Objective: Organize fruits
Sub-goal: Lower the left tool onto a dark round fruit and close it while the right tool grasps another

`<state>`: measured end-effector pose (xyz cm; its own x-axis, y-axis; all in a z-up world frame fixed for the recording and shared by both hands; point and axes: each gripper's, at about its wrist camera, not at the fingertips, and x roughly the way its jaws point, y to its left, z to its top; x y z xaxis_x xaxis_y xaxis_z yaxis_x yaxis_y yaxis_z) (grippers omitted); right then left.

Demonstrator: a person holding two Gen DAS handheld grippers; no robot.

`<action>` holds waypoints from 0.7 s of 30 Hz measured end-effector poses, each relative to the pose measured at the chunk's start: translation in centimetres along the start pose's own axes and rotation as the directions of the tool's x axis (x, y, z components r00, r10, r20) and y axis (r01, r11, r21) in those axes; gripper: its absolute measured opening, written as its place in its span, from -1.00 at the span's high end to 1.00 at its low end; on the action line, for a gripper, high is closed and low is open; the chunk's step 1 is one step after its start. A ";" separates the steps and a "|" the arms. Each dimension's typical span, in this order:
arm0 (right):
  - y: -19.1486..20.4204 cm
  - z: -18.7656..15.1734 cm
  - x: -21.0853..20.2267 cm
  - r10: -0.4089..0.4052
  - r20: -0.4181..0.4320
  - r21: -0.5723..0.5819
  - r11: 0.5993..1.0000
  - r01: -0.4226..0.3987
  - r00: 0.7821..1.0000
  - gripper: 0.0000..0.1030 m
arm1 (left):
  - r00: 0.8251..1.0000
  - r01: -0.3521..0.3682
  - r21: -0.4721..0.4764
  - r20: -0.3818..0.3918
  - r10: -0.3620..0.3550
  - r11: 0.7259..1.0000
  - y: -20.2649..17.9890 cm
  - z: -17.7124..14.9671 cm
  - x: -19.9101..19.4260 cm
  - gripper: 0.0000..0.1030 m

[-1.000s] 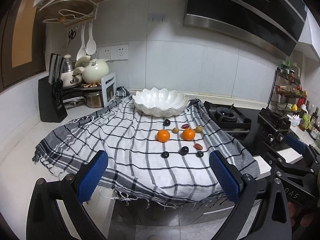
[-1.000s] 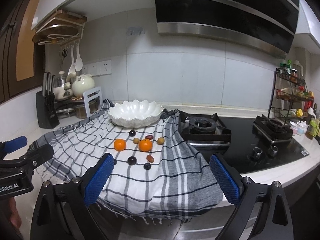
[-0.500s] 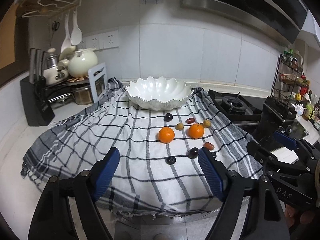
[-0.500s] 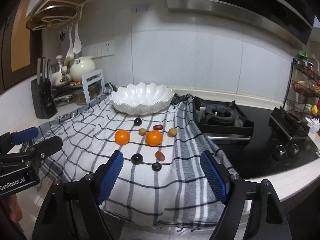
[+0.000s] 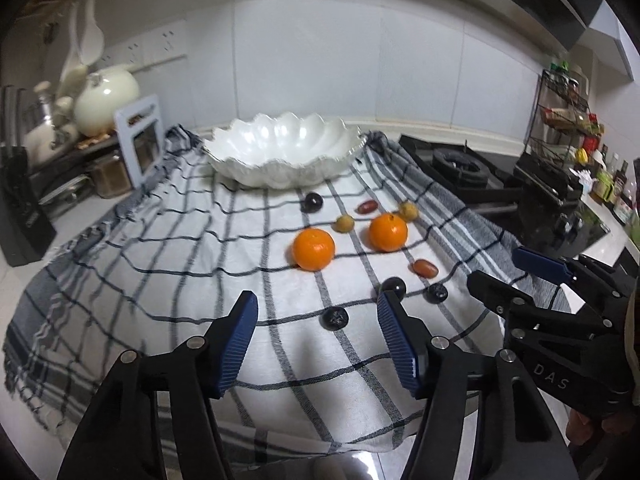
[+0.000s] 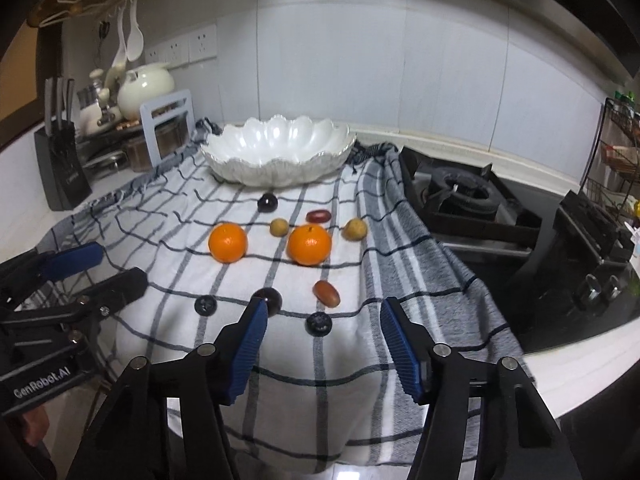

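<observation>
On the checked cloth (image 6: 400, 240), near side of the white scalloped bowl (image 6: 276, 152): two oranges (image 6: 227, 243) (image 6: 309, 245) side by side, small dark, red and tan fruits scattered around them, none in the bowl as far as visible. Left gripper (image 5: 316, 312) spread wide, empty, a dark berry (image 5: 335, 317) on the cloth between its tips. Right gripper (image 6: 322, 320) also spread, empty, another dark berry (image 6: 319, 323) between its pads. Gas hob (image 6: 460, 196) to the right, knife block (image 6: 60, 176) far left.
</observation>
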<state>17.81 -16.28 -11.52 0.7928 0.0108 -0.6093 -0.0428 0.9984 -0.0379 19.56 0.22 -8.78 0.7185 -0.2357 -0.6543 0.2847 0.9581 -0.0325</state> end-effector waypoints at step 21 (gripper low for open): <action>-0.8 -1.3 6.8 0.092 -0.112 -0.031 0.995 -0.096 0.989 0.18 | 0.988 -0.025 -0.067 -0.156 0.014 0.997 -1.3 -1.5 7.8 0.27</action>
<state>22.39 -17.11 -16.65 0.7123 0.0966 -0.6952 -0.1378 0.9905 -0.0036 23.82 -2.57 -15.01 0.6148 -0.1935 -0.7646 0.2235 0.9724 -0.0664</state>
